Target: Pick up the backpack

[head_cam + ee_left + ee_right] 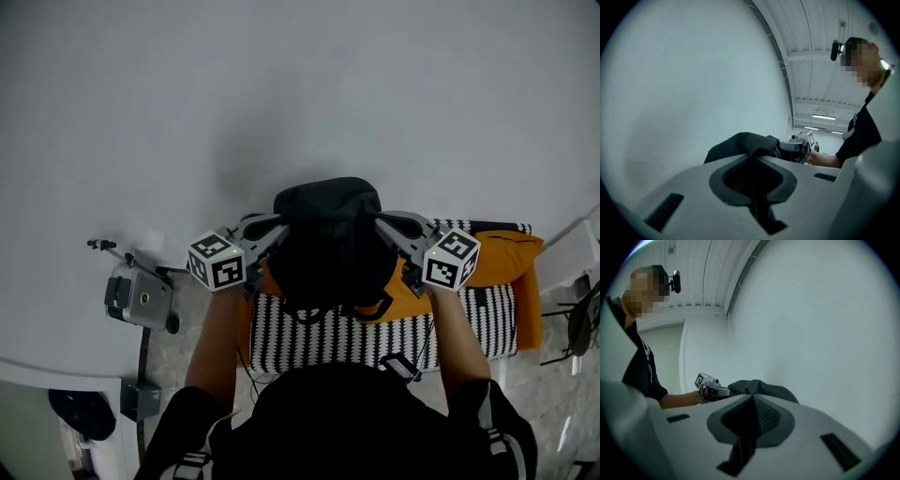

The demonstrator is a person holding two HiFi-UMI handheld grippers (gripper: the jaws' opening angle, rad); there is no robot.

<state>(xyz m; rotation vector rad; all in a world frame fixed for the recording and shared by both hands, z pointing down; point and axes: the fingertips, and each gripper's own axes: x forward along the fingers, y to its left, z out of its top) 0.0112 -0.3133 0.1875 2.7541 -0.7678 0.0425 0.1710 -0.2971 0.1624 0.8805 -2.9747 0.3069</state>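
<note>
The black backpack (pixel 328 246) hangs in the air between my two grippers, in front of a white wall. My left gripper (pixel 279 232) is shut on the fabric at its left side, and my right gripper (pixel 381 226) is shut on its right side. Seen in the left gripper view, dark strap fabric is pinched in the closed jaws of the left gripper (pixel 752 161), with the backpack (pixel 743 143) bulging beyond and the right gripper (pixel 799 145) behind it. The right gripper view shows the right gripper (pixel 751 403) clamped on black fabric, the backpack (pixel 766 391) and the left gripper (pixel 710 386) past it.
Below the backpack lies a black-and-white striped cloth (pixel 309 342) with an orange cloth (pixel 511 262) over it. A grey device (pixel 141 298) with a cable sits on the floor at the left. The white wall (pixel 281 94) stands close ahead. A white furniture edge (pixel 581 248) is at the right.
</note>
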